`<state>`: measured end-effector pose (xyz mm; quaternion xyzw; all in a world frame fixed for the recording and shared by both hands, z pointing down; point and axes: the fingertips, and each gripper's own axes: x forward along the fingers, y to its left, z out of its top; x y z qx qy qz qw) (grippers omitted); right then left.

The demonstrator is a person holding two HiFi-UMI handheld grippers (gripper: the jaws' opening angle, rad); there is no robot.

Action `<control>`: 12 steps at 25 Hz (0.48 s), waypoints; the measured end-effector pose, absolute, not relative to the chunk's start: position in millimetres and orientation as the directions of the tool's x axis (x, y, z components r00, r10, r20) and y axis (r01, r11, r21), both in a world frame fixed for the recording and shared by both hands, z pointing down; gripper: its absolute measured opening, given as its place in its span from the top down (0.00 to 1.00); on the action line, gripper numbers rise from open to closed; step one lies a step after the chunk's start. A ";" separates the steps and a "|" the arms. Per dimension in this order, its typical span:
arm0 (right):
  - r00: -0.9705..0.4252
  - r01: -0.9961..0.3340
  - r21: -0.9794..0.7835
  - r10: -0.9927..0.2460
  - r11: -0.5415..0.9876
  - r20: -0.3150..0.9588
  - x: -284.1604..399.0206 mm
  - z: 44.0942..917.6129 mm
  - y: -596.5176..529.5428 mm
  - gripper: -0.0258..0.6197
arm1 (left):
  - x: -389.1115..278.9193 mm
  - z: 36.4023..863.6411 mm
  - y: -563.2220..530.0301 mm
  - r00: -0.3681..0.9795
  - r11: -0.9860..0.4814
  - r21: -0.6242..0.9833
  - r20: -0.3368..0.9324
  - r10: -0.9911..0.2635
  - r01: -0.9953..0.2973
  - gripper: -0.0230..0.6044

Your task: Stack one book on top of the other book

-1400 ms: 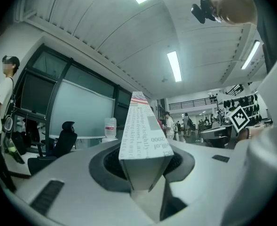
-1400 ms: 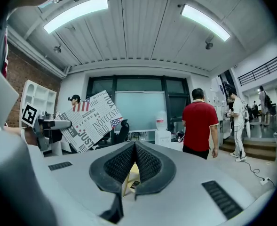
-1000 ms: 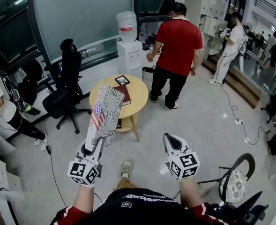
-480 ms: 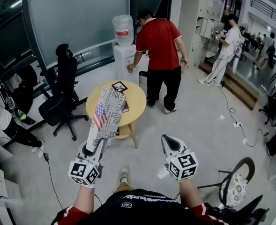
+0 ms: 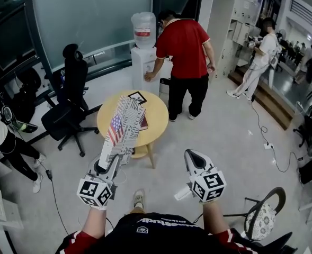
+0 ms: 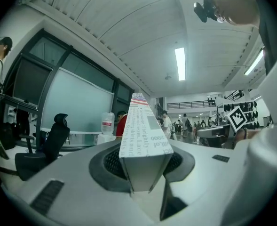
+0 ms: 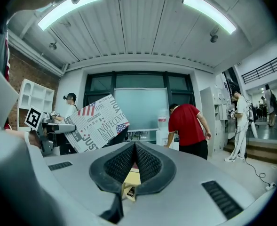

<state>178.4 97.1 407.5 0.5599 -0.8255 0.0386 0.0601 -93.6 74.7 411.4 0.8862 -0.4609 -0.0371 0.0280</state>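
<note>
Clamping newsprint book [image 5: 121,127] in left gripper [image 5: 105,165], right gripper [image 5: 193,156] closed empty, red book [image 5: 143,122] half hidden

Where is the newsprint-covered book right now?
Head view, left of centre: the book is clamped in the left tongs, raised in front of the round table.

Red book [image 5: 144,123]: lies on the round table [image 5: 158,112], mostly covered by the newsprint book [image 5: 119,128]; only one edge shows.
Newsprint book's lower end: buried between the left gripper's [image 5: 104,168] clamped jaws.
Card on the table [image 5: 138,96]: pattern too small to read.
Person at far left [image 5: 7,142]: cut by the picture's edge.
Person in white [image 5: 264,49]: face blurred over.
Past the right gripper [image 7: 135,147]: table only a yellow sliver under its closed jaws.
</note>
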 end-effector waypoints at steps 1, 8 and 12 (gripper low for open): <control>-0.370 -0.927 0.004 -0.918 0.375 0.143 176.2 406.8 88.2 0.91 | -93.6 413.1 66.8 0.574 -0.575 0.091 -0.035 -0.818 -0.813 0.71; -0.396 -0.915 0.026 -0.908 0.403 0.137 160.0 397.1 26.8 0.91 | -94.2 419.6 7.2 0.587 -0.586 0.123 -0.034 -0.809 -0.801 0.71; -0.385 -0.919 0.034 -0.913 0.393 0.138 156.9 395.0 -9.4 0.91 | -98.5 423.7 -27.1 0.596 -0.593 0.133 -0.023 -0.803 -0.794 0.71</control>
